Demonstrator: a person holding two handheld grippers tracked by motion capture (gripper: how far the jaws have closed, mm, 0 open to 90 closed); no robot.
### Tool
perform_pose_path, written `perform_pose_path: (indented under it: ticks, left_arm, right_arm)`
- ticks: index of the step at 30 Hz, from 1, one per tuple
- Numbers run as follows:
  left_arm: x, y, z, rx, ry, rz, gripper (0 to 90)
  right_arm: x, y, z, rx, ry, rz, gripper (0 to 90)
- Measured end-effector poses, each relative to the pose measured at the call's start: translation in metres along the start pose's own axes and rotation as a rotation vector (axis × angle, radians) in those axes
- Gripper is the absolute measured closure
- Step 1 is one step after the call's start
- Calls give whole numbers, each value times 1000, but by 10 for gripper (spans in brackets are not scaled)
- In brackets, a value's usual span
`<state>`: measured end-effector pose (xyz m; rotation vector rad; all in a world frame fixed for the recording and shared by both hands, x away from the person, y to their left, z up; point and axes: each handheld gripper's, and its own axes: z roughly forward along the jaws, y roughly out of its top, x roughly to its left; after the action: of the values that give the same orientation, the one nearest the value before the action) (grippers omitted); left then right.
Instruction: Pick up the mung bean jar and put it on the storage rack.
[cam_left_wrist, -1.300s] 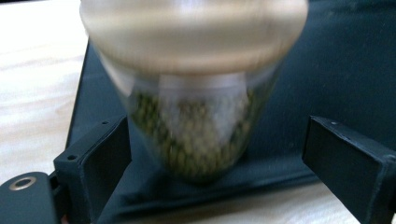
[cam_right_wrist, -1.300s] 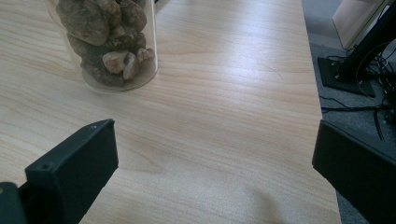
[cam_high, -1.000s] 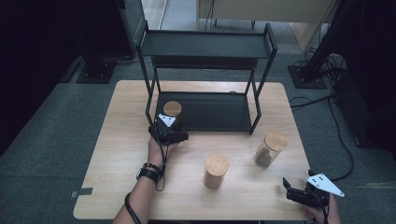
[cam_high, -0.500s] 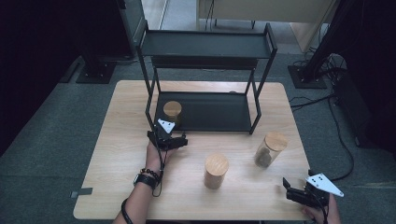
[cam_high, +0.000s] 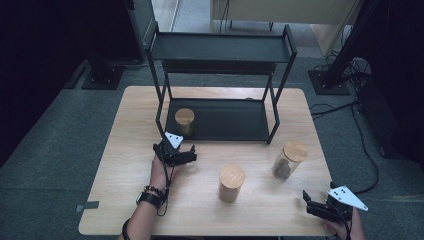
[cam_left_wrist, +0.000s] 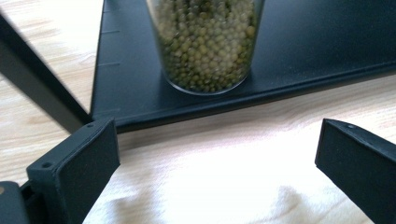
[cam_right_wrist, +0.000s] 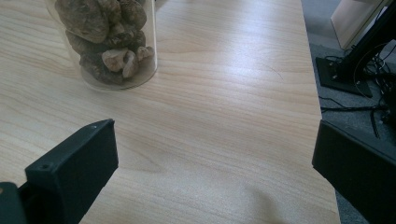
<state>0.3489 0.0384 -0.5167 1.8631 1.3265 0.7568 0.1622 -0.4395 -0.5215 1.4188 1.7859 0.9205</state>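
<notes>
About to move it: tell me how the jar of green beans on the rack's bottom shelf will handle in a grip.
The jar of green beans looks like smooth glass, so probably slippery and breakable. Packed full, it is likely heavy. Standing upright on a flat base, it should resist tipping.

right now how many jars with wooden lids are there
3. The jar of green beans stands on the rack's bottom shelf; the middle jar stands on the table; the jar of brown pieces stands right of it.
</notes>
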Motion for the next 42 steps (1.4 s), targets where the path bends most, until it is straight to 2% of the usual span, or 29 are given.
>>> perform_pose_path:
  ticks: [19, 24, 42]
  left_arm:
    - [13, -14, -19, -16, -1, -4, 0]
    - [17, -17, -24, -14, -5, 6, 0]
    - [30, -30, -41, -20, -8, -5, 0]
  right_arm:
    - [1, 0, 0, 2, -12, -4, 0]
    - [1, 0, 0, 2, -12, -6, 0]
    - [1, 0, 0, 3, -18, -10, 0]
